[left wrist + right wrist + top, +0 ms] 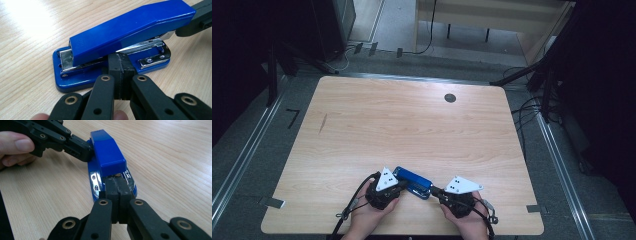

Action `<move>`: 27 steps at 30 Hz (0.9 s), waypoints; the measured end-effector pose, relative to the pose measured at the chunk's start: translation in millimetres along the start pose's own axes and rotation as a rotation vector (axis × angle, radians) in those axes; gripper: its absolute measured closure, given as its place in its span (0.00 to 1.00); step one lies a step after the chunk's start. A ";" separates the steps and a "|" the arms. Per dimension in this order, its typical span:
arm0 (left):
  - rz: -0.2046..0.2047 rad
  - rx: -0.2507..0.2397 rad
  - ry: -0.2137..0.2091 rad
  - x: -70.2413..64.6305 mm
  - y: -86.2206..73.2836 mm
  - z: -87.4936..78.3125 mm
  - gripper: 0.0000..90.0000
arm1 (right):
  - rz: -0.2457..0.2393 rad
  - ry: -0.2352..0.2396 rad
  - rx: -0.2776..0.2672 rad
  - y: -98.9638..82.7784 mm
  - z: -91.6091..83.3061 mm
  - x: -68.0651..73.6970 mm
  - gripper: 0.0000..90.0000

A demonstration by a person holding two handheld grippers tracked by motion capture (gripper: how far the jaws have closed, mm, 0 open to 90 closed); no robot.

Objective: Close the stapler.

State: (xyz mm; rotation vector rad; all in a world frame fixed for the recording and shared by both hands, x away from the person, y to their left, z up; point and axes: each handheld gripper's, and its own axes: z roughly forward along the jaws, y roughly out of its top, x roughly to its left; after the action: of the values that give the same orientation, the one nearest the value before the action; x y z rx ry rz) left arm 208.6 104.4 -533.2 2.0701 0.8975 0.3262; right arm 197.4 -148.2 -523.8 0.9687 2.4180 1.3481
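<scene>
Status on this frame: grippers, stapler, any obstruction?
Left hand-held gripper shut, tips against the blue stapler's side. Right hand-held gripper shut, tips at its front end. Stapler flat on the table; nothing blocking.

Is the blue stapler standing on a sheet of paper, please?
No, the stapler rests straight on the bare wooden table, with no paper beneath its base in the left gripper view.

Blue stapler with silver metal inner parts, black grippers' fingers, pale wood-grain table
</scene>
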 end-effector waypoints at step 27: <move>0.014 0.000 0.011 -1.6 0.1 0.3 1.00 | -0.027 0.008 -0.090 28.2 -8.7 6.0 1.00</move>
State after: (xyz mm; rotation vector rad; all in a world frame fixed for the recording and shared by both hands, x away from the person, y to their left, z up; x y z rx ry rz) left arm 207.7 103.0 -533.2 2.0774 0.8900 0.3456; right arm 201.2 -140.1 -495.1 0.9060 2.3452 1.4403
